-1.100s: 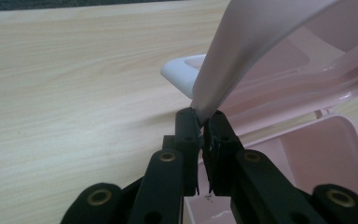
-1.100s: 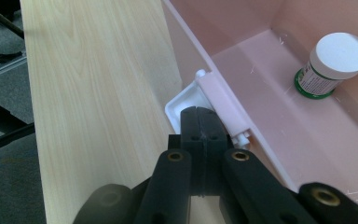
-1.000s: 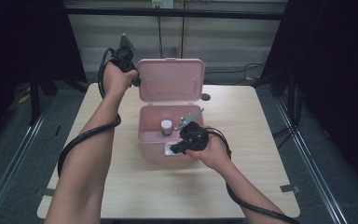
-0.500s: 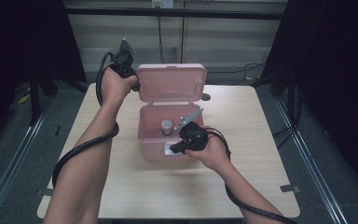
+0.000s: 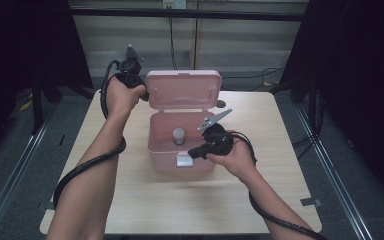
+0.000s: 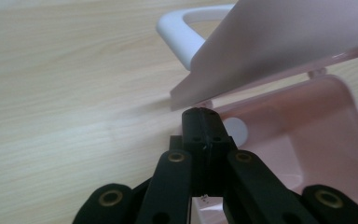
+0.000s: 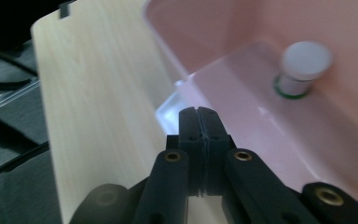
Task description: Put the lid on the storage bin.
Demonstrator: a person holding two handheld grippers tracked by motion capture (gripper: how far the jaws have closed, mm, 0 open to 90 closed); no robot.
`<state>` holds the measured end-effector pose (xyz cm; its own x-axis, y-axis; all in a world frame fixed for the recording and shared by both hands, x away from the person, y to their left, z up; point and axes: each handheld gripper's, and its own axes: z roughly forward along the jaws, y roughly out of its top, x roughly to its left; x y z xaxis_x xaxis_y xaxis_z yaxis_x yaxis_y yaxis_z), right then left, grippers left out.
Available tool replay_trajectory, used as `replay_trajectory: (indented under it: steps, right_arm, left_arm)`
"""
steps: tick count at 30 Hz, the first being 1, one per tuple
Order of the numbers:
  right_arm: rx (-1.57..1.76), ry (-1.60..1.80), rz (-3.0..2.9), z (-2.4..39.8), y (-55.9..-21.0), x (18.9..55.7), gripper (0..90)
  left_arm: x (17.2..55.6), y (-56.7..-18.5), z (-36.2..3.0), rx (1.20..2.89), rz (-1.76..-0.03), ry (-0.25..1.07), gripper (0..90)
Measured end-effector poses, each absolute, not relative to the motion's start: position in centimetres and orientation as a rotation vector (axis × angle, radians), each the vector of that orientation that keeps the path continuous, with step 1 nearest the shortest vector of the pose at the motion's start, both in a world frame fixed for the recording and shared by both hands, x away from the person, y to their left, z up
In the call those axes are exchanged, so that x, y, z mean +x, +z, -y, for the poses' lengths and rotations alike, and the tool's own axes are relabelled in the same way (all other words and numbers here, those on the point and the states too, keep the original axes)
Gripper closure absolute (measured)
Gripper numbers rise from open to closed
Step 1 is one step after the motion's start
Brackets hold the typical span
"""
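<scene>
A pink box [image 5: 180, 160] stands in the middle of the table with its lid [image 5: 182, 90] raised upright. Inside stands a small white-capped bottle [image 5: 179, 136], also seen as the bottle [image 7: 303, 63] with a green ring. My left gripper [image 5: 142, 96] is shut and empty at the lid's left edge. Its own view puts the left gripper [image 6: 203, 116] just under the lid [image 6: 279, 42], near the white handle [image 6: 182, 28]. My right gripper [image 5: 190, 152] is shut with nothing in it; the right gripper [image 7: 199, 114] hovers at the box's front rim above the white latch [image 7: 168, 112].
The box sits on a light wooden table [image 5: 145, 200]. A small dark round object [image 5: 221, 104] lies behind the lid on the right. Black cables trail from both grippers along the forearms. Dark floor and rails surround the table.
The left hand has shifted slightly to the left beside the lid. The lid stays up and the right hand has kept still at the box's front.
</scene>
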<state>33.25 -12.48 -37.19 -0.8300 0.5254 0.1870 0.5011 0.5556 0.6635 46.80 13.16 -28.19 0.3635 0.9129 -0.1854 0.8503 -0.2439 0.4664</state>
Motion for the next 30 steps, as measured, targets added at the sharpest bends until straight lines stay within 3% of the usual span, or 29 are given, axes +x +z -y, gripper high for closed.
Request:
replay_trajectory:
  steps: [14, 20, 30]
  right_arm:
    - [0.916, 1.11, -2.767, 12.8, -37.3, 34.2, 90.0]
    - [0.934, 1.127, -2.772, 13.4, -36.9, 34.6, 90.0]
    - [1.004, 1.123, -2.705, 15.4, -36.2, 36.0, 90.0]
  left_arm:
    - [49.3, -26.6, -16.3, 2.073, -1.601, 0.139, 86.8]
    - [50.9, -24.2, -15.0, 2.067, -1.536, 0.161, 86.3]
    - [51.2, -24.5, -13.6, 2.084, -1.493, 0.104, 86.4]
